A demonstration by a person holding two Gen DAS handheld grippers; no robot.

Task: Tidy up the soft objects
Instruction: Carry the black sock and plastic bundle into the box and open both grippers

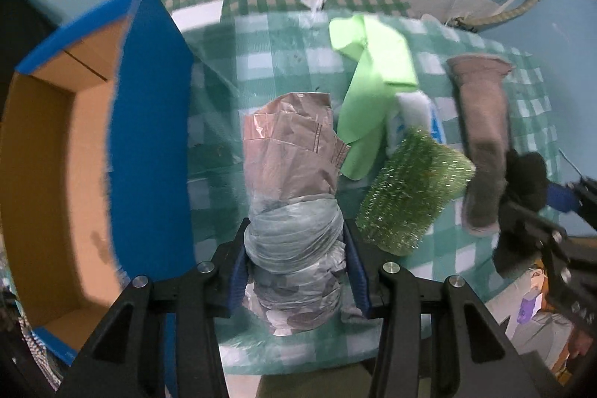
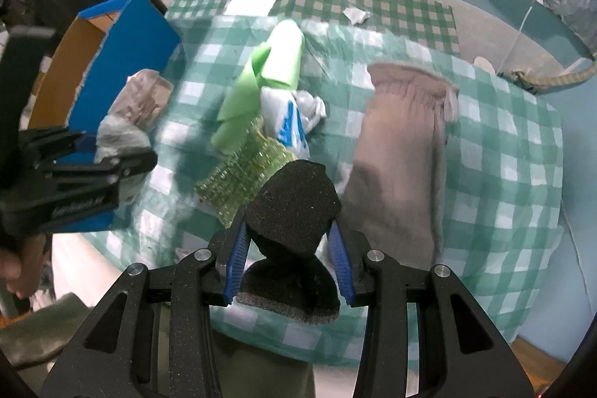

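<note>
A: Your left gripper points straight down, jaws clamped on the bagged bundle.
B: And the right?
A: Your right gripper is steeply down too, jaws pinching the black sponge. Both loads hang in the grip.

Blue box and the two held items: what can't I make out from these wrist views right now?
- Blue box contents: left wrist view shows only bare cardboard walls; the floor is cut by the near wall and lens edge.
- Plastic bag bundle: its lower end is hidden behind the left gripper.
- Black sponge: its underside is hidden by the right gripper.
- White and blue bag: partly buried under the green foam sheet; print unreadable.
</note>
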